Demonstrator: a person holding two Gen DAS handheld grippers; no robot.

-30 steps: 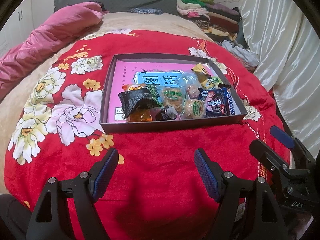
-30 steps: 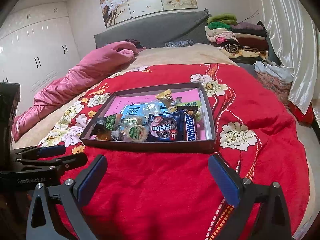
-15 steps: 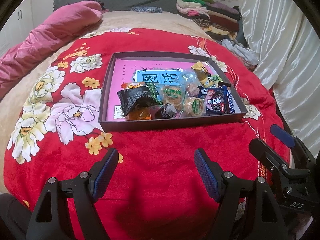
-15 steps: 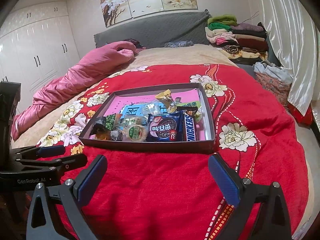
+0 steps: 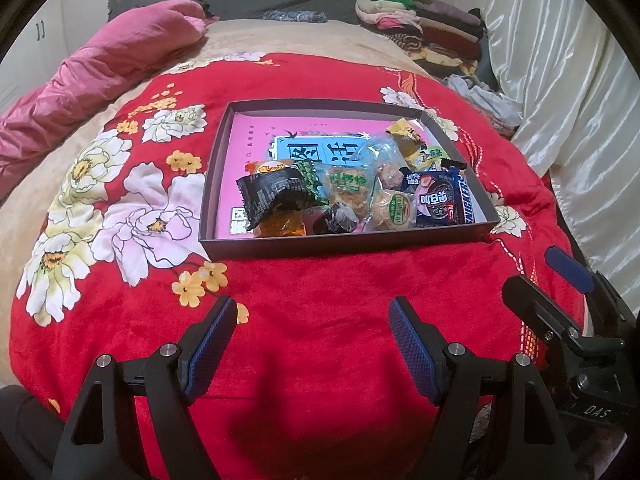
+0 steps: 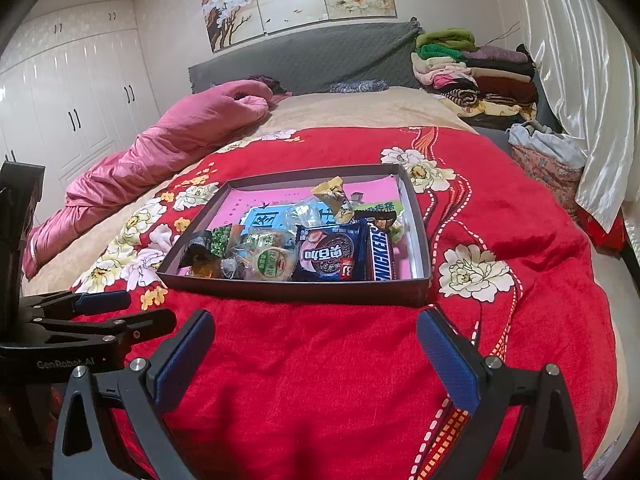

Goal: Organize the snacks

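Both the left gripper (image 5: 310, 344) and the right gripper (image 6: 316, 356) hang wide and empty over the red blanket (image 5: 320, 288). The snacks (image 5: 356, 196) lie ahead, heaped along the near edge of the box (image 5: 344, 246). The Snickers (image 6: 380, 252) in its near-right corner, long axis pointing away, looks closer to the right gripper.

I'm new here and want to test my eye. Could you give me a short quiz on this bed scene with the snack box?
1. True or false: both sets of jaws stand open and hold nothing.
2. The Snickers bar lies at which end of the box, seen from the right wrist view: A left, B right, C outside it?
3. What colour is the blanket under the box?

Key: 1 true. 2 B. 3 red, with flowers.
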